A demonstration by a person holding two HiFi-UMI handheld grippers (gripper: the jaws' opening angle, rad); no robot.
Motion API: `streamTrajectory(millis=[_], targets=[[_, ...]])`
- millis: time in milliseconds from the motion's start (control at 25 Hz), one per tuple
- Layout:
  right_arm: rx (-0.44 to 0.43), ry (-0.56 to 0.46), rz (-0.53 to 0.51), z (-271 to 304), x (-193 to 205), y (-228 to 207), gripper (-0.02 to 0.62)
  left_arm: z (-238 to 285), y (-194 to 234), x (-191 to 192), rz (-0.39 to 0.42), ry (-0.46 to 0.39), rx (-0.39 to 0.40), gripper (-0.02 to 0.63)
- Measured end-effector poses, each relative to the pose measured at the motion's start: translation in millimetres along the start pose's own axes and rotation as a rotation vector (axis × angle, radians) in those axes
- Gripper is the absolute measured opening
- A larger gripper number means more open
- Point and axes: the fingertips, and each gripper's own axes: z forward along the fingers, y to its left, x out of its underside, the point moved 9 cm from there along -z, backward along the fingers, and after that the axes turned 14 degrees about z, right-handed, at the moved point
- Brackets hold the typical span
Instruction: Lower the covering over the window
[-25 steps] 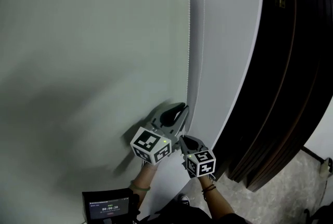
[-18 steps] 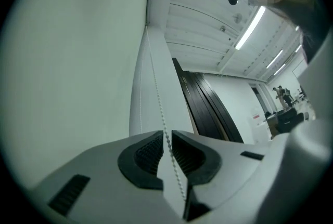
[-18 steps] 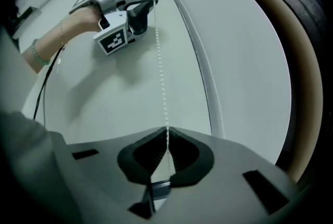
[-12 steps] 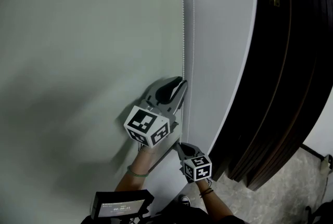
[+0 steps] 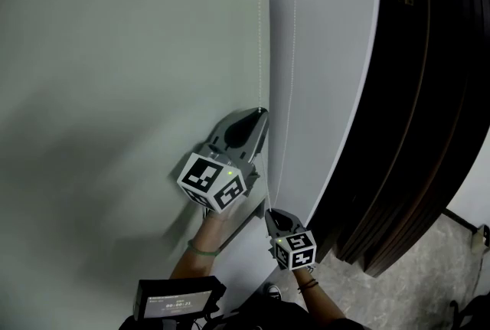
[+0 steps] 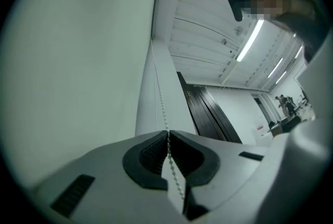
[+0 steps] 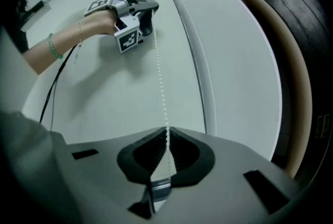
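Observation:
The window covering (image 5: 115,91) is a pale roller blind filling the left of the head view. A white bead chain (image 5: 259,30) hangs along its right edge in two strands. My left gripper (image 5: 262,112) points up at the nearer strand and is shut on it; in the left gripper view the beads (image 6: 159,94) run up from its closed tips (image 6: 167,133). My right gripper (image 5: 269,212) sits lower, also shut on the chain. Its own view shows the strand (image 7: 160,82) rising from the closed tips (image 7: 167,129) to the left gripper (image 7: 147,7). The second strand (image 7: 206,77) hangs free beside it.
A white wall strip (image 5: 329,53) runs to the right of the blind. Tall dark panels (image 5: 429,129) stand further right, above a speckled floor (image 5: 429,275). A small device with a lit screen (image 5: 174,299) sits at the bottom edge, near the person's left forearm (image 5: 200,248).
My left gripper has climbed along the chain. The right gripper has dropped a little, so the two now sit further apart. The two chain strands have spread apart.

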Motion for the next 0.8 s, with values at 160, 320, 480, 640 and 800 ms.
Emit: streamTrajectory(millis=[160,320,480,640,800], targets=[[0.058,0.050,0.036,-9,9,-15,0.018,-15,-5,33,0.018,0.110,-0.011,0.009],[0.074,0.084,0.051,-20,20,-20,0.018,-40,-26,82,-0.040,0.222,-0.007,0.009],[0.077,0.079,0.079,-28,20,-22,0.018,-65,-46,122,-0.089,0.302,-0.002,0.009],[0.051,0.034,0.112,-35,5,-11,0.018,-98,-70,162,-0.113,0.446,0.030,0.009],[0.018,-0.038,0.107,-40,-30,-4,0.018,-139,-101,216,-0.182,0.661,0.077,0.009]])
